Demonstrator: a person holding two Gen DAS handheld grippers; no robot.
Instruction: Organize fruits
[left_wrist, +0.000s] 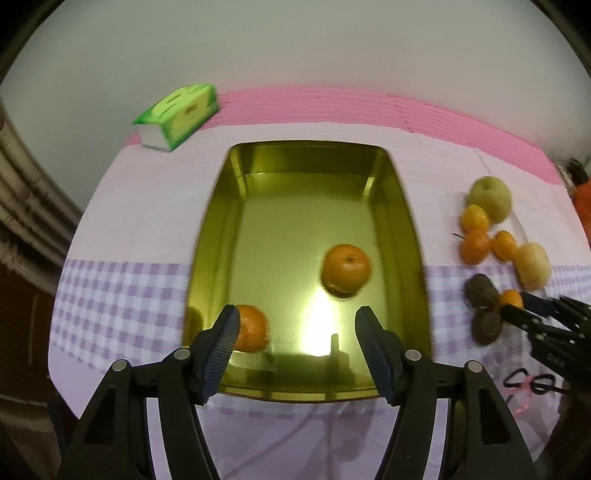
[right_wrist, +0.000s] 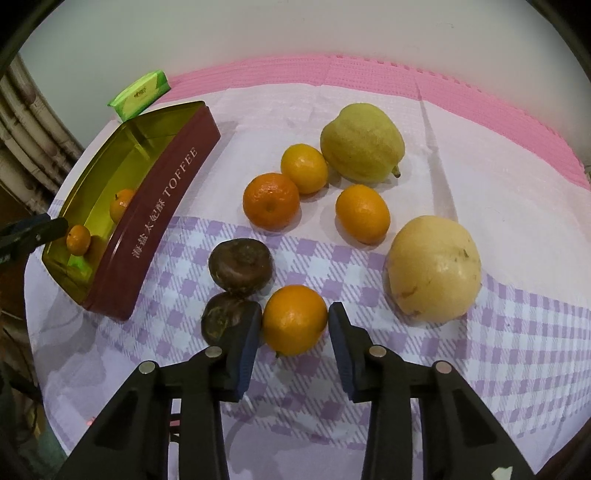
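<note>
**Right jaws close on a mandarin beside the tin**

Jaws of the right gripper (right_wrist: 294, 325) stand narrow around a mandarin (right_wrist: 294, 319) lying on the cloth (right_wrist: 480, 350), right of the tin (right_wrist: 162, 218); the left pad touches the fruit, and the right pad sits at its skin, so it reads as gripped. The left gripper (left_wrist: 295, 332) hangs over the tin's near end with its jaws apart and nothing between them.

Two mandarins (left_wrist: 345, 269) already lie inside the tin. Right of the tin, just beside the gripped fruit, sit two dark brown fruits (right_wrist: 240, 267). Farther from the tin lie three more mandarins (right_wrist: 271, 201), a green pear (right_wrist: 362, 142) and a pale pear (right_wrist: 434, 267). A green tissue pack (right_wrist: 142, 94) rests behind the tin.

To do this step well, the grip probably wants to stay centred on the mandarin's widest part, and the lift should go straight up, since the nearer brown fruit touches the left finger and could roll. Both grippers point steeply down at the cloth.
</note>
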